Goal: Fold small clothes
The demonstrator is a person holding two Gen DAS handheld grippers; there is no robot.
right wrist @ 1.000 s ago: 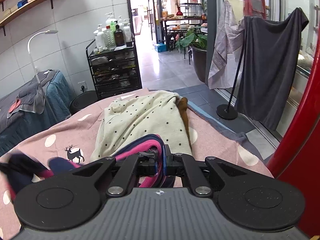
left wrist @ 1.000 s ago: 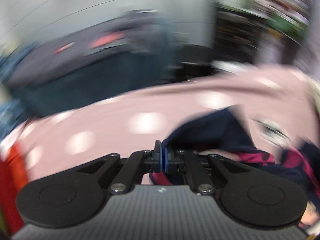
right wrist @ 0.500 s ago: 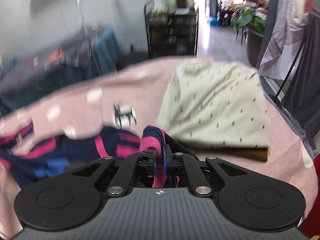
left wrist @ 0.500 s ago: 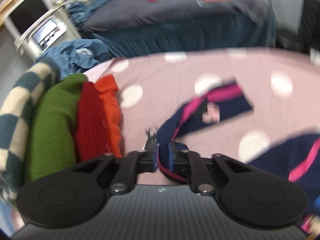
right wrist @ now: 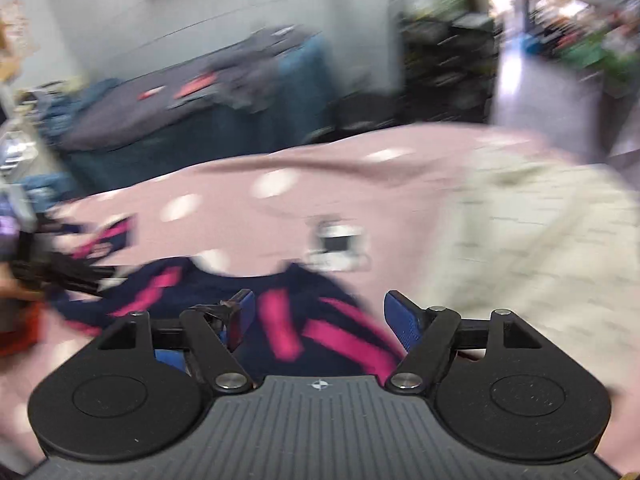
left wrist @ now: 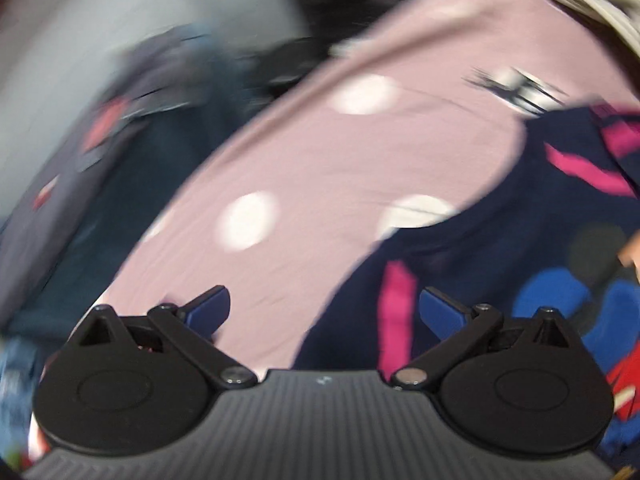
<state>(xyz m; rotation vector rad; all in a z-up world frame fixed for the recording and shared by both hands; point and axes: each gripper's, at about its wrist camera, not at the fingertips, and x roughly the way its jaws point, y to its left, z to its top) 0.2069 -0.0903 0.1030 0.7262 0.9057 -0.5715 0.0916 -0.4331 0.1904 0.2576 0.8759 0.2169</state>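
A small navy garment with pink stripes [left wrist: 500, 240] lies spread on the pink dotted cloth [left wrist: 320, 168]. My left gripper [left wrist: 324, 312] is open and empty at the garment's left edge. In the right wrist view the same garment [right wrist: 288, 320] lies flat just under my right gripper [right wrist: 318, 312], which is open and holds nothing. Both views are blurred by motion.
A cream dotted garment [right wrist: 540, 248] lies on the right of the pink cloth [right wrist: 360, 208]. A dark bed with grey and teal covers [right wrist: 200, 112] stands behind. A black shelf trolley [right wrist: 440, 60] stands at the back right.
Both grippers were shut on the navy garment; both have opened and let it go. The garment now lies flat on the pink cloth. Both cameras have swung.
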